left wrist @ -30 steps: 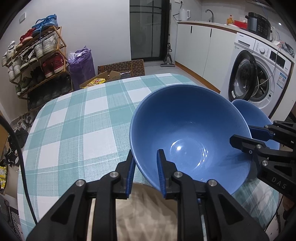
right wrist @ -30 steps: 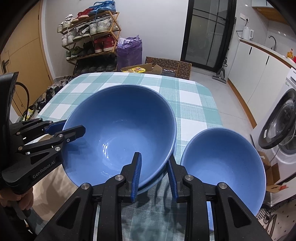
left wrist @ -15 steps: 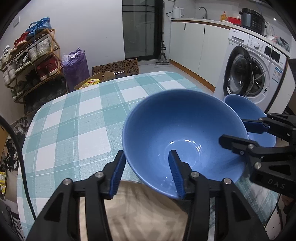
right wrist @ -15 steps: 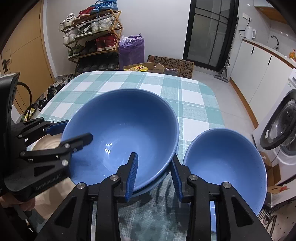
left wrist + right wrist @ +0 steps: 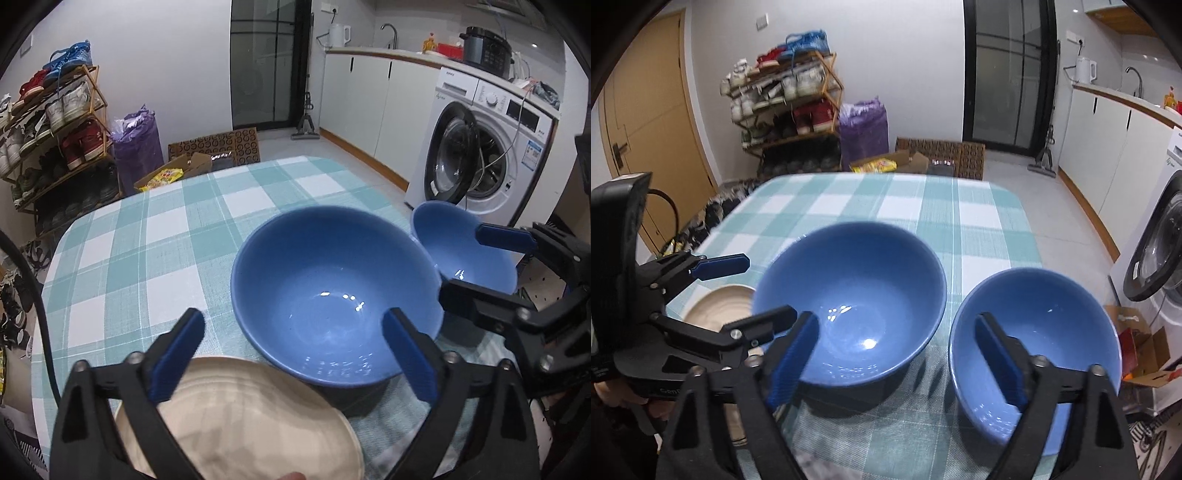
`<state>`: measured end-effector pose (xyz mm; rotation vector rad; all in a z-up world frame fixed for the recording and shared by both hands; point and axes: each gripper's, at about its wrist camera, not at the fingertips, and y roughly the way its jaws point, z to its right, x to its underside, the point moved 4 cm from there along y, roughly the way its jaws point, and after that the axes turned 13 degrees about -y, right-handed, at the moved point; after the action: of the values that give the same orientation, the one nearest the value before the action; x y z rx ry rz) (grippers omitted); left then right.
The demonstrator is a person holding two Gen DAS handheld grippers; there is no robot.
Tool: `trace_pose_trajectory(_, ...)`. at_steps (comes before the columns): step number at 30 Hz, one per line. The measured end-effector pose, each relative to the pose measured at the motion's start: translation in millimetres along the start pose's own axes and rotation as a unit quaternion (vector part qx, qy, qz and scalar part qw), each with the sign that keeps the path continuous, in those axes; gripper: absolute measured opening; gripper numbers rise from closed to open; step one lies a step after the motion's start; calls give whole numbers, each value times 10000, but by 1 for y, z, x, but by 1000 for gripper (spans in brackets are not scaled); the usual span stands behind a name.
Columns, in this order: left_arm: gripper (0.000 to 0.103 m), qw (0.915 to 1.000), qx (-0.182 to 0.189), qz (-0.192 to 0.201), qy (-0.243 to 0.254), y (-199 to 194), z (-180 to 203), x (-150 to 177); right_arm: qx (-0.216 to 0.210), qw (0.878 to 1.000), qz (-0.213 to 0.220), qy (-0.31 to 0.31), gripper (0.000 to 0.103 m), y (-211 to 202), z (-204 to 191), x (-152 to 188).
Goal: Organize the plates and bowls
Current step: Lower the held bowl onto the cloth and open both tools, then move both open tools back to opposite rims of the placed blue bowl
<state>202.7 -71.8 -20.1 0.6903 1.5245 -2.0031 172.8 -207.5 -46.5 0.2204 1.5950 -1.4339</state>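
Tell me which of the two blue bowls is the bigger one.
The larger blue bowl is the middle one, between the cream plate and the smaller blue bowl, which sits nearest the washing machine.

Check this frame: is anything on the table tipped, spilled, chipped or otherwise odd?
Nothing stands out. The large blue bowl, the smaller blue bowl and the cream plate sit upright on the checked tablecloth, apparently empty, with no spill or visible damage.
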Motion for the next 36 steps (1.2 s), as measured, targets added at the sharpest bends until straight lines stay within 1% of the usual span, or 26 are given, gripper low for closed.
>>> trace_pose_trajectory(2, 103, 9999, 116, 25, -35, -5, 3, -2, 6, 9998, 156, 135, 102, -10, 3, 1)
trace_pose_trajectory(4, 103, 9998, 199, 51, -48, -9, 6, -3, 17, 9994, 236, 256, 102, -19, 5, 3)
trace_pose_trajectory(11, 103, 9997, 217, 107, 5, -14, 15, -5, 281, 9972, 388, 581, 102, -46, 22, 14)
trace_pose_trajectory(15, 103, 9996, 268, 87, -32, -13, 20, -7, 479, 9945, 447, 818, 102, -59, 36, 24)
trace_pose_trajectory(18, 103, 9995, 289, 84, -63, -13, 23, -9, 530, 9924, 467, 1009, 102, -67, 47, 34)
trace_pose_trajectory(23, 103, 9994, 305, 76, -124, -13, 27, -12, 725, 9887, 447, 1232, 102, -74, 65, 47)
trace_pose_trajectory(26, 103, 9996, 249, 63, -113, -11, 31, -14, 758, 9876, 419, 1311, 102, -75, 73, 55)
trace_pose_trajectory(30, 103, 9998, 192, 44, -53, -7, 42, -17, 773, 9849, 380, 1503, 102, -76, 87, 65)
trace_pose_trajectory(32, 103, 9997, 234, 23, -6, -6, 48, -19, 867, 9821, 381, 1629, 102, -79, 95, 70)
trace_pose_trajectory(34, 103, 9995, 304, -14, 70, -4, 56, -21, 858, 9806, 368, 1723, 102, -76, 100, 70)
trace_pose_trajectory(36, 103, 9994, 297, -18, 196, -2, 64, -23, 907, 9789, 368, 1793, 102, -77, 105, 73)
